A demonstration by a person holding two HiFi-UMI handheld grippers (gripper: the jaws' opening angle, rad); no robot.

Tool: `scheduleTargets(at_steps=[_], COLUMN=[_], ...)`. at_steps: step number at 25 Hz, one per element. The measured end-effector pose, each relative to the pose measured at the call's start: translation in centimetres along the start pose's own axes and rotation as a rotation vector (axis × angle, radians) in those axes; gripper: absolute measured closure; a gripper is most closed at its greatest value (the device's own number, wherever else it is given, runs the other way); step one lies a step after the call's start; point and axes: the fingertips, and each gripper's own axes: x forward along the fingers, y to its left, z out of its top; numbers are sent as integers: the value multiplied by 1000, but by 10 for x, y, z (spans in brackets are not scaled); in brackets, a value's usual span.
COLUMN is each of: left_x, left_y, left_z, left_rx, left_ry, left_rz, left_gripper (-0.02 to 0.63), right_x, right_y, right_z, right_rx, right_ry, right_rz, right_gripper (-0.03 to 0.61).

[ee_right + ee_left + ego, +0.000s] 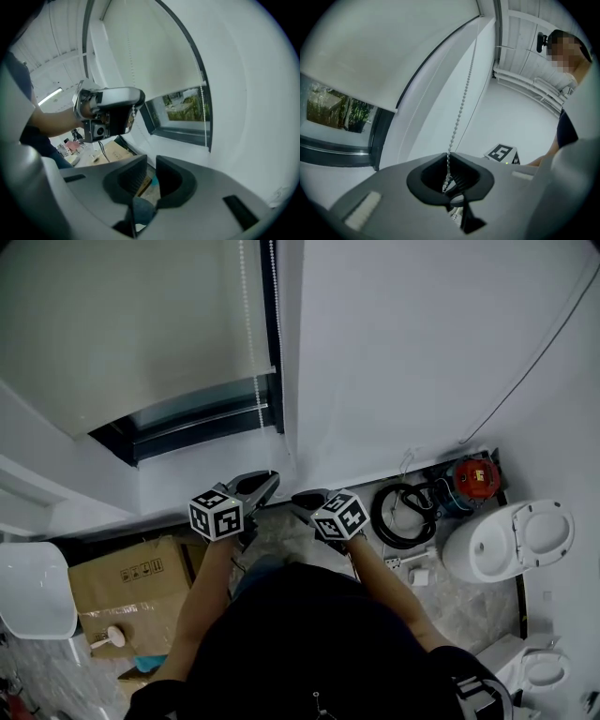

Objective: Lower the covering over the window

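Note:
A pale roller blind (122,324) covers most of the window, and a strip of glass (202,409) shows below its bottom bar. The white bead chain (251,334) hangs along the window's right edge. My left gripper (270,482) is below the sill and shut on that chain; in the left gripper view the chain (461,103) runs down into the closed jaws of the left gripper (449,158). My right gripper (298,504) hangs just right of it, a little lower. The right gripper (149,164) has its jaws drawn to a narrow slit with nothing between them, away from the chain.
A white wall (412,352) stands right of the window. On the floor below are a cardboard box (127,592), a white bin (33,592), a coiled black hose (403,517), a red device (473,479) and a toilet (506,540).

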Motion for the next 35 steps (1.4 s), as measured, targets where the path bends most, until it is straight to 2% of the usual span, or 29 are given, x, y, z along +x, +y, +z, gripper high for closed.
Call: scheduleTargets(at_steps=[9,11,13,15,17,20,24,27,31,35], left_x=[5,5,7,6,3,2,3,4,4,-3], left_y=[10,12,13,16,19,24,24,25,33,47], left_z=[2,-6,-33,-59,-69,-68,-66,-65,-64,-57], left_rx=[1,11,28,-14,-62,-48,-34,-15,20,75], left_ry=[-8,35,130,155,129,126,95,62,32,19], left_rz=[40,54,72,80,88,105,132,162,230,359], left_gripper=[591,591,591,591,591,591,591,589,589,581], right_x=[-32,-38,-44,-49,-52,-59,-80,-102,-126,-132], right_y=[1,1,1,3,6,6,5,5,4,3], right_z=[41,52,63,71,78,90,117,141,160,163], right_rx=[-32,-46,-56,-65,-75,-84,-124,-170,-225,-238], right_ry=[-117,-146,-175,-201,-221,-258,-362,-450,-510,-522], right_rz=[-58,-71,-82,-88,-90,-107,-201,-287,-391,-421], right_gripper=[511,511,511,511,511,512,512,542,566,566])
